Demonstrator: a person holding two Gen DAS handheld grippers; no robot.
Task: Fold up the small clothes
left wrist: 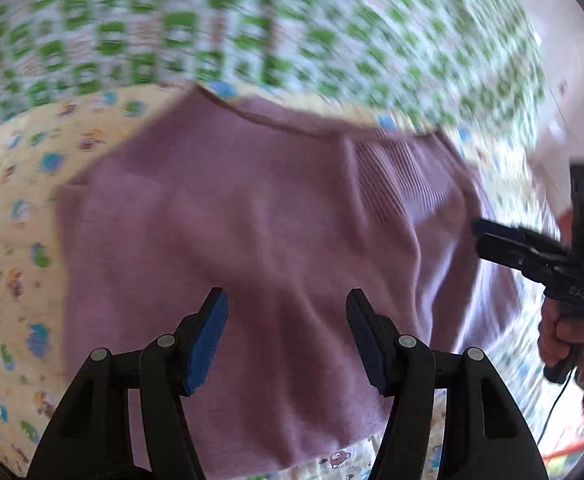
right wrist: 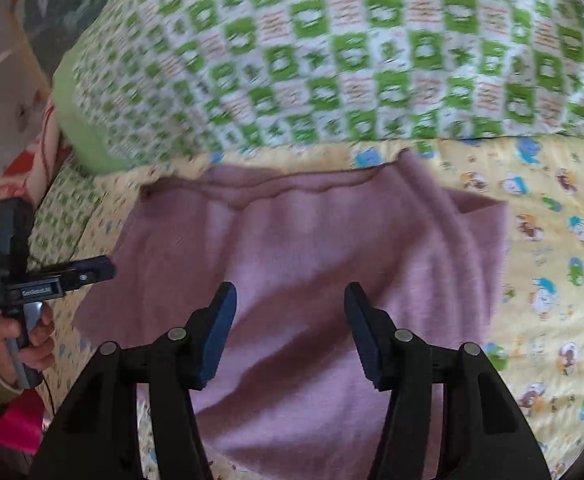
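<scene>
A small mauve knitted garment point(left wrist: 252, 232) lies folded on a yellow cartoon-print sheet point(left wrist: 16, 208); it also shows in the right wrist view point(right wrist: 311, 240). My left gripper point(left wrist: 287, 308) is open and empty, just above the garment's near part. My right gripper point(right wrist: 290, 304) is open and empty over the garment's near middle. In the left wrist view the right gripper point(left wrist: 476, 232) comes in from the right, its tips at the garment's right edge. In the right wrist view the left gripper point(right wrist: 110, 268) shows at the garment's left edge.
A green-and-white checked blanket point(right wrist: 331, 48) is bunched up behind the garment, also in the left wrist view point(left wrist: 252, 20). The yellow sheet point(right wrist: 551, 240) spreads to both sides. A pale wall point(left wrist: 571, 80) is at the far right. Pink cloth point(right wrist: 16, 428) lies low left.
</scene>
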